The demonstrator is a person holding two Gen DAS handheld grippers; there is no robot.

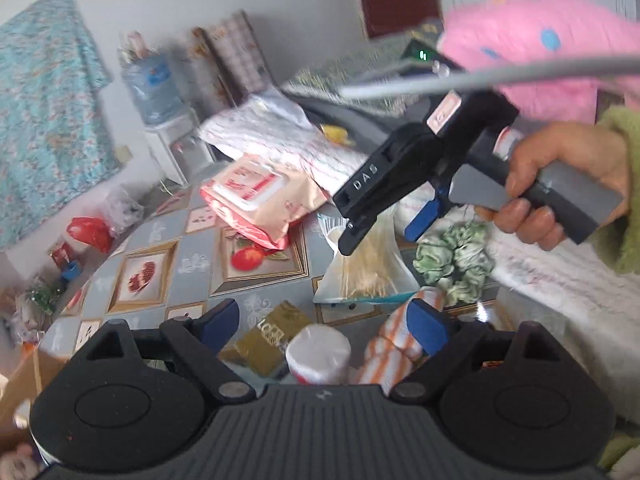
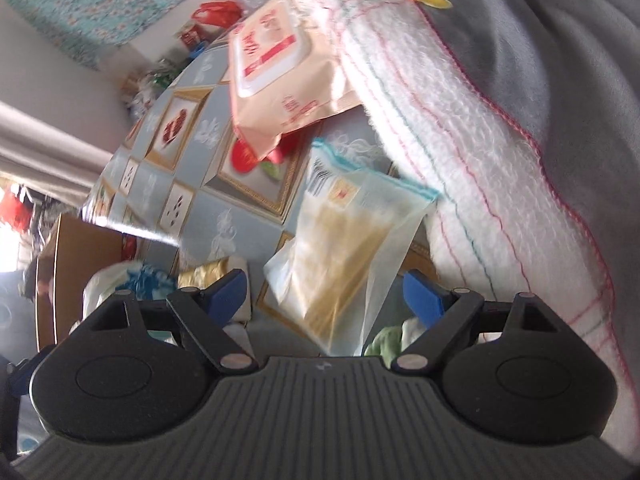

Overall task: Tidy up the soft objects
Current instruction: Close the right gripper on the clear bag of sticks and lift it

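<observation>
Approach step: both hand-held grippers wide and empty over the cluttered desk [image 1: 192, 256].
Right hand-held gripper [image 2: 326, 294] must descend and straddle the clear, crinkly plastic bag [image 2: 352, 248]; left hand-held gripper [image 1: 324, 324] hangs above a white tissue roll [image 1: 318, 354].

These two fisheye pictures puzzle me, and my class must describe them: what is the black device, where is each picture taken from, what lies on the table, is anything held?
No robot here: a person's hand grips a black hand-held two-finger gripper, one per hand. Each picture comes from a camera on one gripper, looking along its blue-tipped fingers. The left gripper frames its own view and also sees the right gripper; the right gripper's view looks down at the table. On the patterned tablecloth lie a pink wet-wipes pack, a clear bag of pale sticks, a white fluffy towel with coloured stripes, a green-and-white scrunchie and an orange-striped cloth. Both grippers are open, holding nothing.
</observation>
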